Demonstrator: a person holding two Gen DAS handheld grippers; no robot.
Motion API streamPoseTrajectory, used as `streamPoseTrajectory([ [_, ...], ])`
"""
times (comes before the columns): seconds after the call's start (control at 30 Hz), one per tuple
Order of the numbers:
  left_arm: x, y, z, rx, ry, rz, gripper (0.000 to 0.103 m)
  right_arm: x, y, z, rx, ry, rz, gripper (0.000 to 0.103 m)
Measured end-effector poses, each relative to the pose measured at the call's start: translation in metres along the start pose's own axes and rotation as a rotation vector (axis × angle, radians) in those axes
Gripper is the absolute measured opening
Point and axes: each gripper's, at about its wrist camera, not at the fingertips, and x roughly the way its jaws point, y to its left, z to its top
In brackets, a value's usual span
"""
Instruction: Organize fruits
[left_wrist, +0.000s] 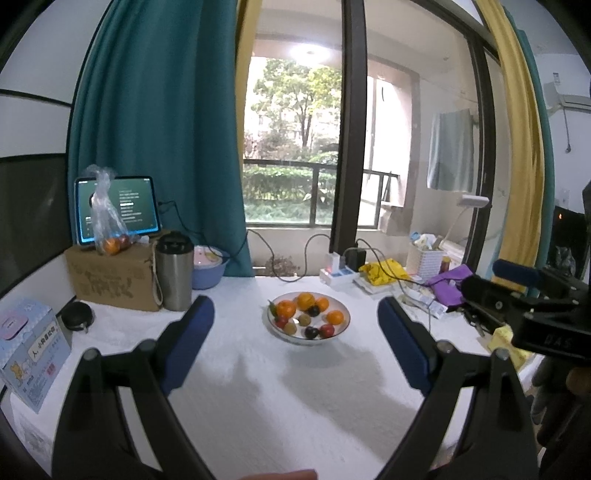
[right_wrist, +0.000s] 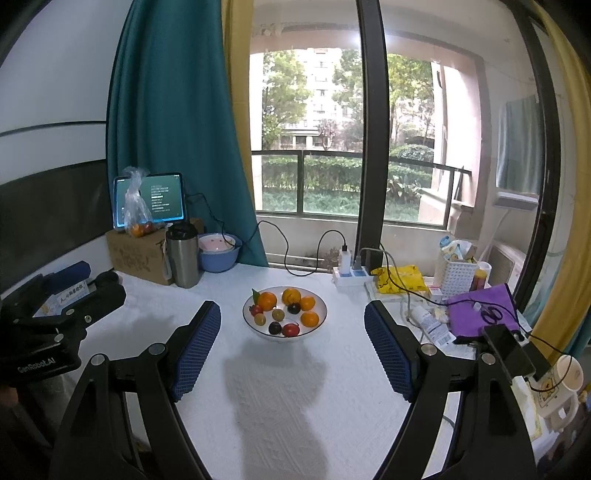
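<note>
A white bowl (left_wrist: 343, 326) (right_wrist: 320, 320) stands mid-table, filled with oranges (left_wrist: 306, 301) (right_wrist: 267, 300), dark plums (left_wrist: 311, 332) (right_wrist: 275, 327), red fruits (left_wrist: 327, 330) (right_wrist: 290, 329) and green-brown fruits (left_wrist: 290, 327) (right_wrist: 278, 314). A clear plastic bag of fruit (left_wrist: 107, 221) (right_wrist: 137, 214) sits on a cardboard box at the back left. My left gripper (left_wrist: 295, 315) is open and empty, raised short of the bowl. My right gripper (right_wrist: 292, 323) is open and empty, also short of the bowl.
A cardboard box (left_wrist: 110, 280) (right_wrist: 136, 258) carries a tablet (left_wrist: 118, 208) (right_wrist: 151, 199). Beside it stand a steel tumbler (left_wrist: 174, 273) (right_wrist: 181, 254) and a blue basin (left_wrist: 208, 267) (right_wrist: 219, 253). A power strip (left_wrist: 340, 275) (right_wrist: 351, 273), yellow bag (right_wrist: 400, 278), purple pouch (right_wrist: 480, 308) and phone (right_wrist: 509, 350) crowd the right.
</note>
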Motion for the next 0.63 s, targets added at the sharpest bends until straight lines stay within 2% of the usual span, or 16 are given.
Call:
streamPoseTrajectory([
  [0.47, 0.002, 0.000, -0.002, -0.008, -0.012, 0.007, 0.091, 0.005, -0.005, -0.001, -0.004, 0.015, -0.011, 0.083],
  [0.63, 0.022, -0.001, -0.006, 0.024, 0.007, -0.036, 0.091, 0.014, -0.009, -0.002, -0.014, 0.026, -0.028, 0.083],
])
